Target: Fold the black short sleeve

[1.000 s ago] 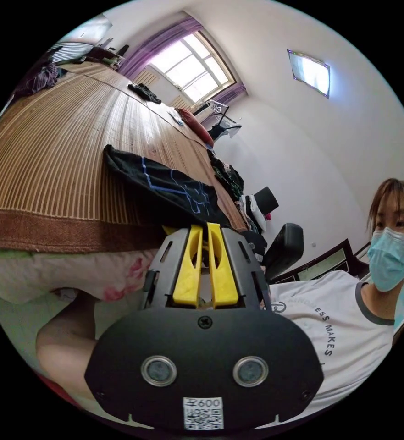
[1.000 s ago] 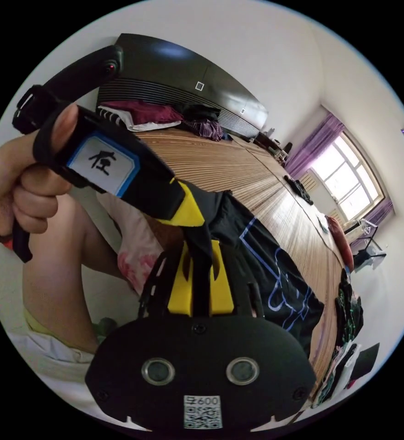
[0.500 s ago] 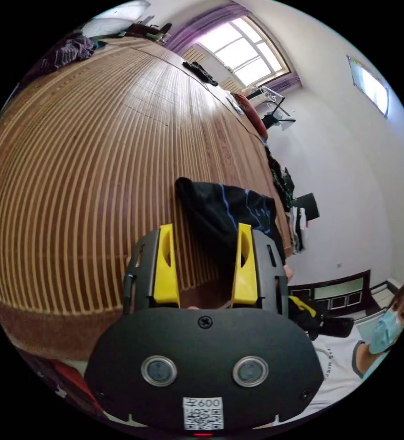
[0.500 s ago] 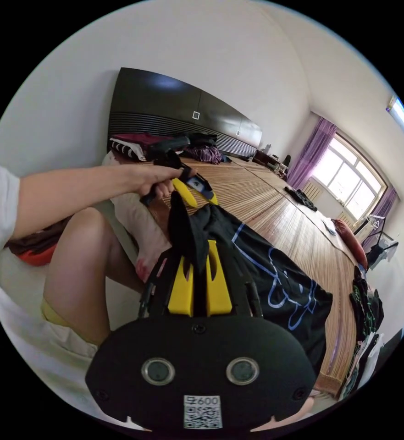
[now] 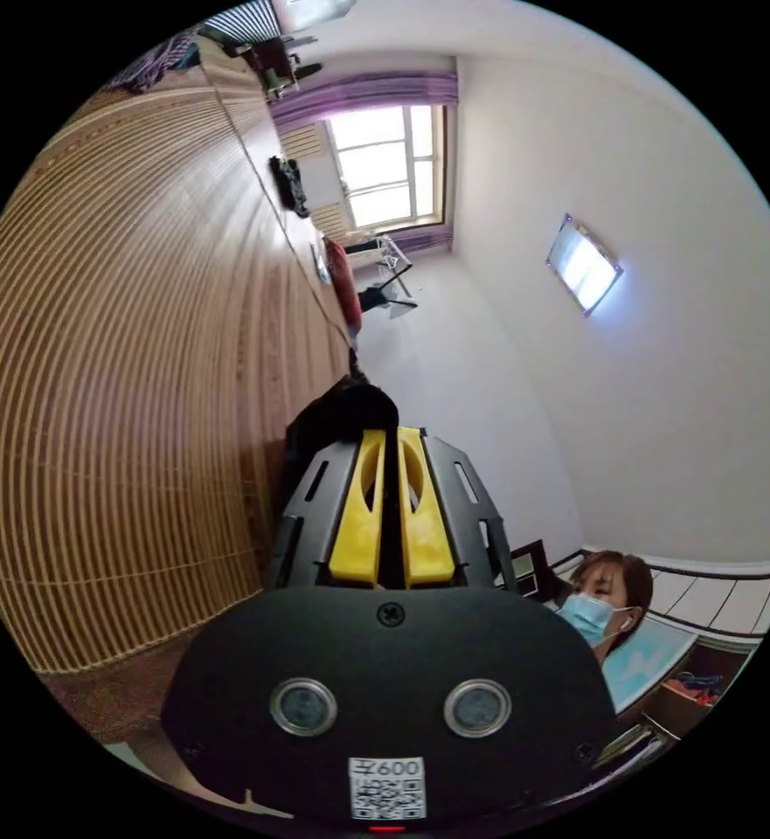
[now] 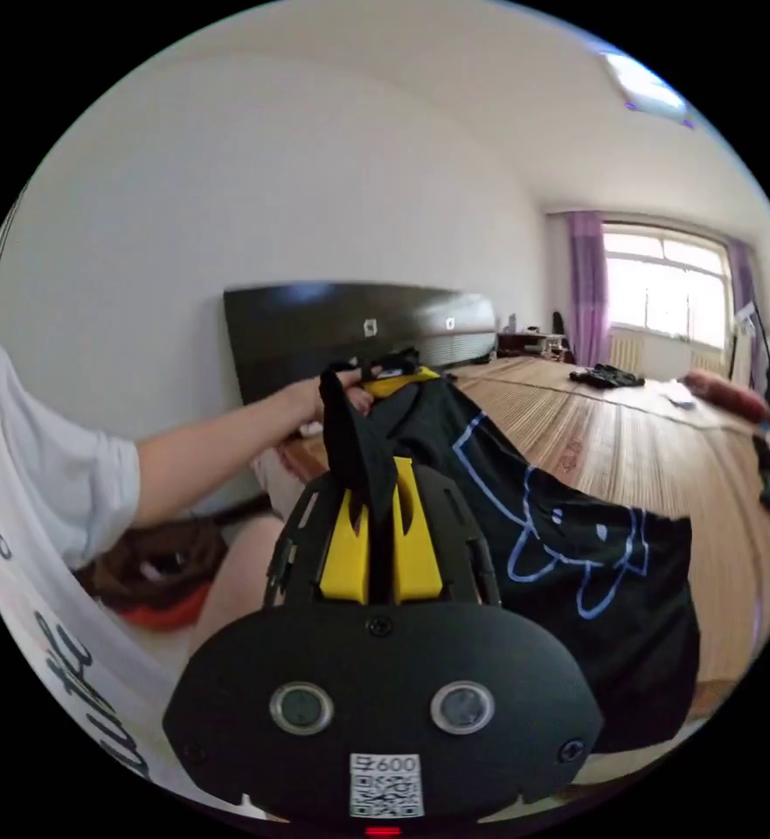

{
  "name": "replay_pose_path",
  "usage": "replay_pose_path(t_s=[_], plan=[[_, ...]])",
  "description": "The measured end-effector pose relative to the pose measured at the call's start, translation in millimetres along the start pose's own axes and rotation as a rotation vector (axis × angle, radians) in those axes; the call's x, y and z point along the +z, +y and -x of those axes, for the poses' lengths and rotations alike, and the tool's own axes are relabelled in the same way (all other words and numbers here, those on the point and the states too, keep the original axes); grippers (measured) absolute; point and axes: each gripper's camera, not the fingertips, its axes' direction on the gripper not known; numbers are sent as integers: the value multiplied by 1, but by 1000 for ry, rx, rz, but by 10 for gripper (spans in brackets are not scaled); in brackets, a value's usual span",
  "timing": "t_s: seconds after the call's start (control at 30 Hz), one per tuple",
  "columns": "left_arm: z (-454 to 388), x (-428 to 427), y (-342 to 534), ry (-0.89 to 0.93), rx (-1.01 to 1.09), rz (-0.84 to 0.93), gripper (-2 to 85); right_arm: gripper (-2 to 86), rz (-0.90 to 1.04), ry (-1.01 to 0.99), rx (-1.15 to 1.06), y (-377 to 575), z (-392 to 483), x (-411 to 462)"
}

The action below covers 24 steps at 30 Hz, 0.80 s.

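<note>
At far left, bed surface: your left gripper view has the bamboo slat mat running down its left side; it covers the bed and is the folding surface.
Left gripper: both yellow jaws are pressed together with a dark strip of cloth between them, so you are gripping the black short-sleeve shirt, bunched just past the tips.
Left gripper, seen across: in the right gripper view it sits at the end of your outstretched arm, holding a top corner of the shirt in front of the dark headboard.
Right gripper: jaws clenched on a twisted fold of the same shirt, which rises from between the tips.
Shirt position: lifted by two points along its upper edge, its body hangs down onto the mat at the near edge of the bed, blue line-drawn cat print facing you.
Step in hand: judged as the lift-and-spread before any fold; no fold shows yet.
Next move: probably draw your two grippers apart to take out the slack, then lay the shirt flat on the mat.
Risk: the right-hand grip is a bunched twist, so the edge may not lie straight.
Writing: your own white T-shirt carries dark lettering, only partly in frame. The shirt print has no words that you can make out.
</note>
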Motion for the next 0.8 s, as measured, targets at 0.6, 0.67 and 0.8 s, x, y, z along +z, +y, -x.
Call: replay_pose_path(t_s=[0.6,0.67,0.8], plan=[[74,477,-24,-535,-51,379,23,-8,-92,303,729,-57,-241,-180],[98,500,-13,-546,-71,370,27,-8,-70,258,755,-60,-256,-180],[118,523,-1,-500,-79,348,49,-7,-103,208,814,-66,-258,-179]])
